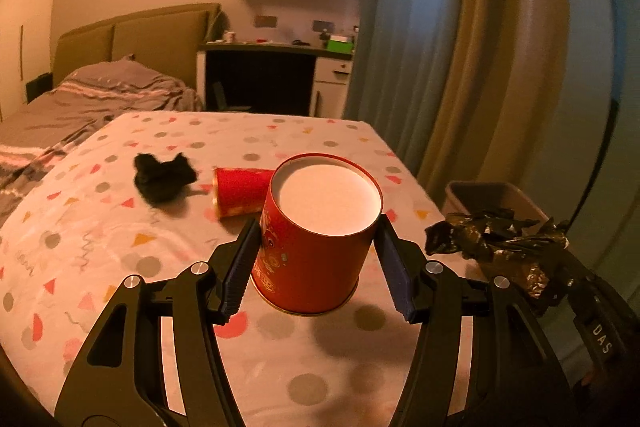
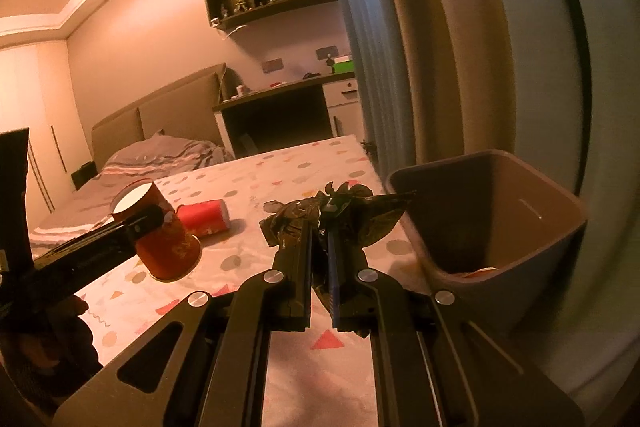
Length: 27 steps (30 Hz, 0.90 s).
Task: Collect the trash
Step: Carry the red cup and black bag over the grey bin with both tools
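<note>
My left gripper (image 1: 318, 233) is shut on a red paper cup (image 1: 316, 247) and holds it above the patterned table (image 1: 120, 267), bottom towards me. The cup also shows in the right wrist view (image 2: 164, 235). My right gripper (image 2: 320, 223) is shut on a crumpled dark wrapper (image 2: 340, 215), held above the table's right edge beside the grey bin (image 2: 500, 227). The wrapper also shows in the left wrist view (image 1: 496, 239). A second red cup (image 1: 240, 193) lies on its side on the table. A crumpled black scrap (image 1: 162, 177) lies left of it.
The bin (image 1: 492, 193) stands off the table's right side, with something orange at its bottom. Curtains (image 1: 460, 47) hang behind it. A bed (image 1: 80, 99) lies to the left, and a desk (image 1: 272, 67) stands at the far wall.
</note>
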Motion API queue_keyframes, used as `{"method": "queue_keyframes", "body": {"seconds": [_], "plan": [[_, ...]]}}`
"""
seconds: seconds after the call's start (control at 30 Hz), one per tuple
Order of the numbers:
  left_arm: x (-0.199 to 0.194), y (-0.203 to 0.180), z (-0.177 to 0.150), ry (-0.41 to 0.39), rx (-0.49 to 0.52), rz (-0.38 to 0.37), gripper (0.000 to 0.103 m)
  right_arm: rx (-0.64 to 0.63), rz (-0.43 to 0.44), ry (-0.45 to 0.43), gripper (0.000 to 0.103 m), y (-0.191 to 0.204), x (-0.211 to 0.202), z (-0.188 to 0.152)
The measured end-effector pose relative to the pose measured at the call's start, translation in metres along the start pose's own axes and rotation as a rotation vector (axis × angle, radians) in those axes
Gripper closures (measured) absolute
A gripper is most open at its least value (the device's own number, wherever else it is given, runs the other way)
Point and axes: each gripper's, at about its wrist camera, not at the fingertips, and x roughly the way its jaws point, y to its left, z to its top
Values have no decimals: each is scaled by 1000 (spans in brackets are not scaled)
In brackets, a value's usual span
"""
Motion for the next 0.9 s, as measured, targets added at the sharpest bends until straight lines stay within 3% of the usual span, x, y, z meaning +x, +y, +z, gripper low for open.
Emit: {"method": "queue_keyframes", "body": {"seconds": [0.9], "plan": [[43, -120, 21, -9, 134, -205, 46, 41, -193, -98, 95, -85, -5, 31]]}}
